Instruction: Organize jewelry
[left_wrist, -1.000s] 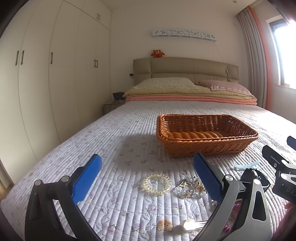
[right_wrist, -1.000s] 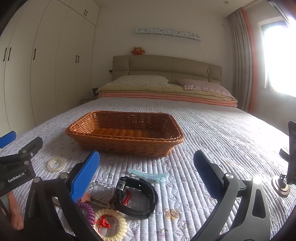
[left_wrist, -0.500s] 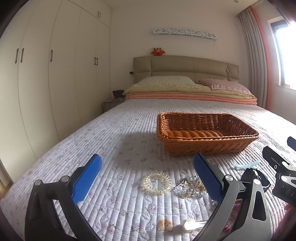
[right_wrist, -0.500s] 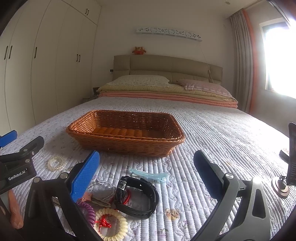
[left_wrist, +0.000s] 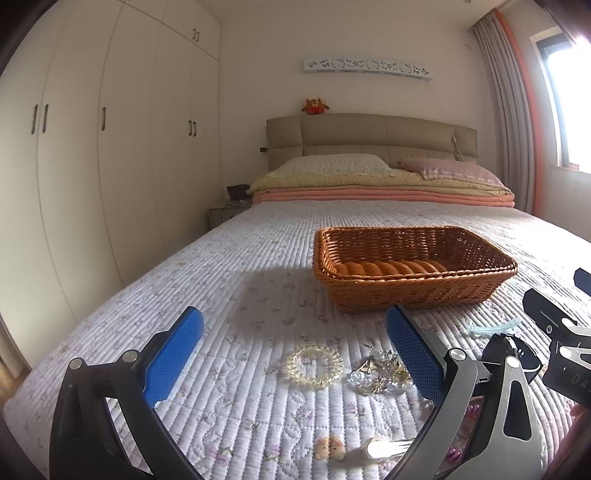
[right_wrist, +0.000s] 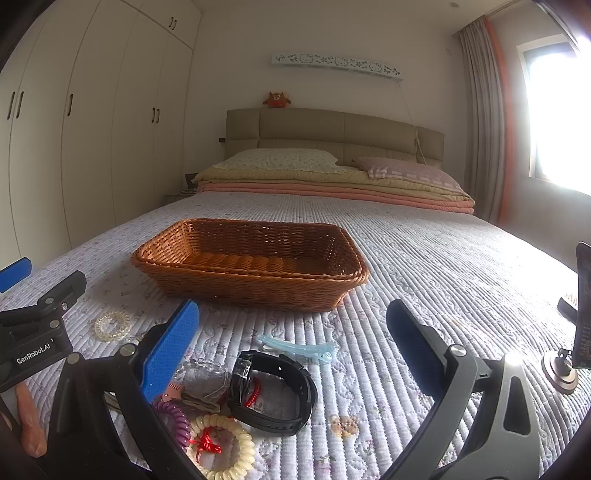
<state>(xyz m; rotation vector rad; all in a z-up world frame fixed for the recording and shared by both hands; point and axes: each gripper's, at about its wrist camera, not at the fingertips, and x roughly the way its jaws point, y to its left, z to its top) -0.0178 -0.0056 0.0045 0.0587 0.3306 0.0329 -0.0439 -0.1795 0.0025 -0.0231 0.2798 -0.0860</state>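
Nothing moved, left claw (left_wrist: 295, 349) and right claw (right_wrist: 291, 334) both gaping empty, basket (right_wrist: 255, 288) bare

Black gripper frames, blue textured jaws, silver screws, "GenRobot.AI" marking

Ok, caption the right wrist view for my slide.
Open right gripper hovers over black watch and hair ties, empty wicker basket beyond.
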